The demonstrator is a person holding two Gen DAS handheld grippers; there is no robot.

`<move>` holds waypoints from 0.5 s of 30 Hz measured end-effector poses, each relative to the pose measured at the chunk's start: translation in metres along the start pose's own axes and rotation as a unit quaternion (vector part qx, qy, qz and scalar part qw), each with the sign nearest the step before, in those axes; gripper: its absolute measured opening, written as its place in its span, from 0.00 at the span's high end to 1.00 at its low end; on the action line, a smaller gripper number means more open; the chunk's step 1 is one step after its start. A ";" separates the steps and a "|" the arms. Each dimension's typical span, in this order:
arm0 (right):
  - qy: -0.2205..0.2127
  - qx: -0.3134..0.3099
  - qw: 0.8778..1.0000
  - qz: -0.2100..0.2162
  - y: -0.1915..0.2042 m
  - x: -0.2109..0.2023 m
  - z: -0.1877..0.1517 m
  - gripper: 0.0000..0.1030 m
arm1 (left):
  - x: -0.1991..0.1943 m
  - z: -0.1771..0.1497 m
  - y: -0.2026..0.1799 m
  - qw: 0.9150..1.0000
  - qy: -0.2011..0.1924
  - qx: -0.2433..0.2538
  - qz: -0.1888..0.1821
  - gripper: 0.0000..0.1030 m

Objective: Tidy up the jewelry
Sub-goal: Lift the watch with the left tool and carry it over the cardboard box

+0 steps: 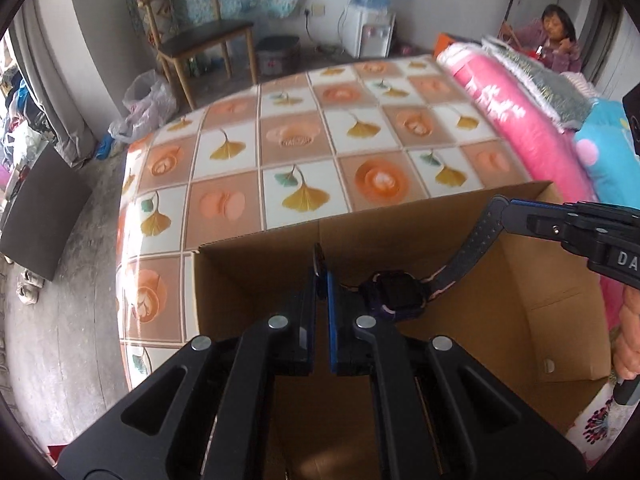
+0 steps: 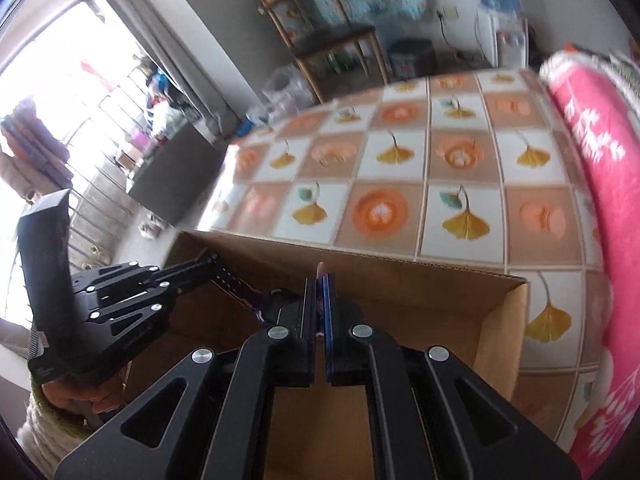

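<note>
Both tools are clenched on one watch (image 1: pixel 394 294), strung between them over the open cardboard box (image 1: pixel 560 312) on the counter (image 1: pixel 304 152). The left tool (image 1: pixel 320 268) pinches one strap end, the right tool (image 2: pixel 320 280) the other. The watch's long axis runs across from tool to tool, its face hanging midway, equally near both.

The letters "DA" can be read in pale print on the black body of the right claw (image 1: pixel 505 204), cut off at the frame edge. White characters on the pink quilt (image 1: pixel 516 120) are blurred beyond reading.
</note>
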State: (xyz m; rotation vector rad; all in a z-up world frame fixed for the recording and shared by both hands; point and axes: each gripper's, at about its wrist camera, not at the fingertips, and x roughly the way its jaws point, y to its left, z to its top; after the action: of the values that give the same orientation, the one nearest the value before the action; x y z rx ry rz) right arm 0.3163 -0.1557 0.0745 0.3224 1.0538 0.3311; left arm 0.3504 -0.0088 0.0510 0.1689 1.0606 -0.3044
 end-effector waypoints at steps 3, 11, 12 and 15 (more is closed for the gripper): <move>0.041 0.016 0.999 -0.008 -0.010 0.026 0.001 0.97 | 0.013 0.000 0.002 1.000 0.024 0.001 0.011 0.95; 0.057 0.030 0.997 -0.031 -0.024 0.028 0.001 0.95 | 0.013 -0.004 0.010 0.999 0.035 -0.004 0.012 0.58; 0.055 0.030 0.997 -0.035 -0.024 0.025 0.000 0.95 | 0.012 -0.003 0.010 0.999 0.034 -0.006 0.010 0.57; 0.048 0.029 0.997 -0.044 -0.023 0.012 -0.004 0.95 | 0.007 -0.003 0.013 0.999 0.030 -0.016 0.007 0.53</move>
State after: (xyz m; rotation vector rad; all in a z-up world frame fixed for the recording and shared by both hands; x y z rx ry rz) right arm 0.3210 -0.1709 0.0534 0.3145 1.1695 0.2386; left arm 0.3550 0.0035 0.0430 0.1574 1.1224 -0.2715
